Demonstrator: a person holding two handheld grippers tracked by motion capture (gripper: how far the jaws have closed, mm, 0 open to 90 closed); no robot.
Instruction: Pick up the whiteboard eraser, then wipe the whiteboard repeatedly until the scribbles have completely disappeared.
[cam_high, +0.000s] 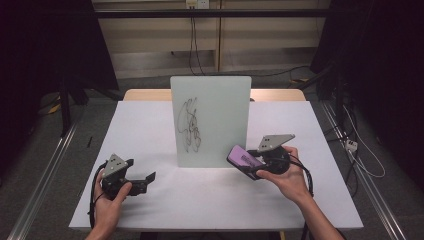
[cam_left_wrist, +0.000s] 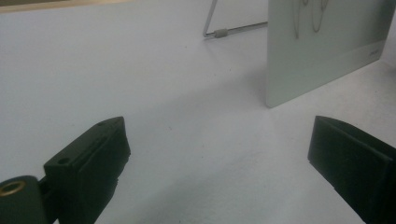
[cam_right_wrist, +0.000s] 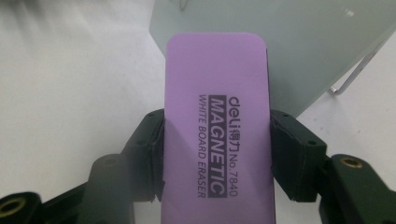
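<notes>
Your right gripper (cam_high: 249, 162) has its fingers (cam_right_wrist: 149, 154) pinching a purple whiteboard eraser (cam_right_wrist: 217, 135) by its two long sides; the printed face, reading "MAGNETIC WHITE BOARD ERASER", points up at the camera in the right gripper view. In the high view you hold that eraser (cam_high: 243, 160) just off the lower right corner of the small whiteboard (cam_high: 212, 120), close to it, though the pictures do not settle whether the two touch. The whiteboard stands upright near the middle of the white desk (cam_high: 150, 125), propped from behind on a thin wire stand (cam_left_wrist: 224, 31), and it carries a black scribble (cam_high: 191, 125) on the left half of its face. Your left gripper (cam_high: 142, 181) rests low over the desk, well to the left of the board, with your left hand (cam_high: 111, 202) wrapped around its body. Its fingers (cam_left_wrist: 93, 158) are spread wide apart with bare desk between them, and the board's lower corner (cam_left_wrist: 322, 51) sits ahead of them in the left gripper view.
</notes>
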